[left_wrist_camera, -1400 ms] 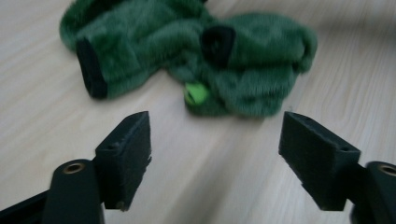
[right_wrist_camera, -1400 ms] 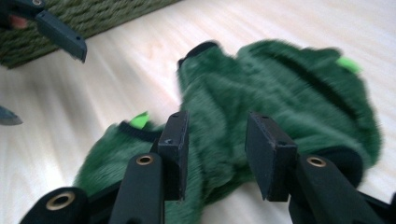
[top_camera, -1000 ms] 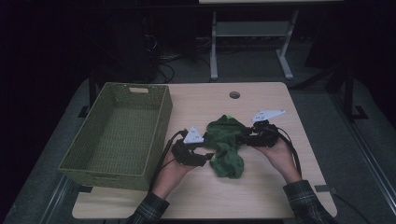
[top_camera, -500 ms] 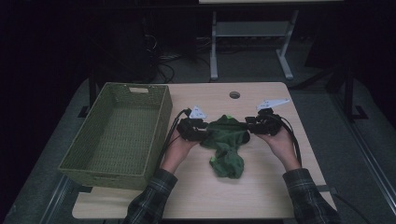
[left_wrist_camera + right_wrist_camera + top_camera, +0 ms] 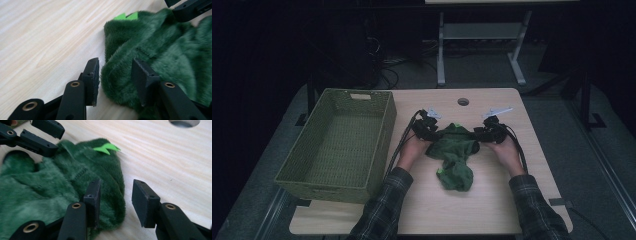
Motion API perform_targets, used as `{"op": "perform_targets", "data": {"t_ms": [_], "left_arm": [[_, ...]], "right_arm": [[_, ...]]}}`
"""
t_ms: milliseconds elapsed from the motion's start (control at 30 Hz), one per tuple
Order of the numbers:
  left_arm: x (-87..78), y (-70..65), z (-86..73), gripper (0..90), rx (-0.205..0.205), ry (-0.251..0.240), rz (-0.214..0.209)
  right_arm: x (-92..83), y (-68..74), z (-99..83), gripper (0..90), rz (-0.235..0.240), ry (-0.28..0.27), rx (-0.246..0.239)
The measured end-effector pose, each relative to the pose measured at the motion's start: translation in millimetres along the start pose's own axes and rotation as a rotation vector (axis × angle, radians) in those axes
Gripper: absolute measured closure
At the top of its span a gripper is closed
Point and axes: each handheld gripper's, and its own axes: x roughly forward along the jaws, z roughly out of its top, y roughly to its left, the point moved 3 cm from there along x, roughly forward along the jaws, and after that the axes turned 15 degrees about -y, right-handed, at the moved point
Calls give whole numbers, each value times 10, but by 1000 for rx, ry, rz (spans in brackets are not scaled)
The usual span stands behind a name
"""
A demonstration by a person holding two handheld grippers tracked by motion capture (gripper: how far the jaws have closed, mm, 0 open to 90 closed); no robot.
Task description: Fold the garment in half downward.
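Now, my left gripper [image 5: 115, 80]: jaws apart, they've just been opening a bit; edge of green furry cloth [image 5: 160, 57] sits between them, pads not pressing.
My right gripper [image 5: 115, 200]: jaws apart, nothing pinched; left pad sits against the cloth's [image 5: 57, 185] edge, right pad over bare table [image 5: 162, 157].
Cloth vs grippers: lies flat on table between my two grippers [image 5: 430, 131] [image 5: 488, 132], upper corners at the jaw tips, rest trailing back toward me [image 5: 455, 155].
Bright green tag [image 5: 107, 147]: ahead of right jaws, on cloth's far edge.
Basket [image 5: 337, 145]: well out beyond my left gripper, apart from cloth.
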Motion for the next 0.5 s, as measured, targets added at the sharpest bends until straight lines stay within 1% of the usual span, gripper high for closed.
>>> {"op": "perform_targets", "data": {"t_ms": [67,133,167,233,267,300,333,367,433,467,500], "left_arm": [[63,20,-34,575,-2,14,-2],[75,28,-45,586,-4,18,-4],[83,32,-56,601,-12,23,-8],[99,35,-73,609,-20,25,-12],[100,41,-78,626,-18,31,-14],[100,48,-83,652,-29,27,-21],[100,48,-83,672,-29,27,-21],[97,54,-89,700,-33,34,-29],[94,56,-94,783,-39,38,-32],[90,59,-98,783,-40,42,-37],[90,63,-104,821,-44,44,-42]], "right_arm": [[39,-14,-35,586,-2,18,1],[54,-19,-46,593,-3,20,3],[77,-22,-62,627,-1,25,9],[85,-26,-69,642,0,29,1],[93,-25,-76,653,-4,35,1],[106,-24,-88,695,0,44,0],[106,-24,-88,695,0,44,0],[115,-18,-93,757,-1,49,-1],[119,-15,-99,816,-5,57,-11],[119,-15,-99,816,-5,57,-11],[119,-13,-99,848,-3,58,-11]]}}
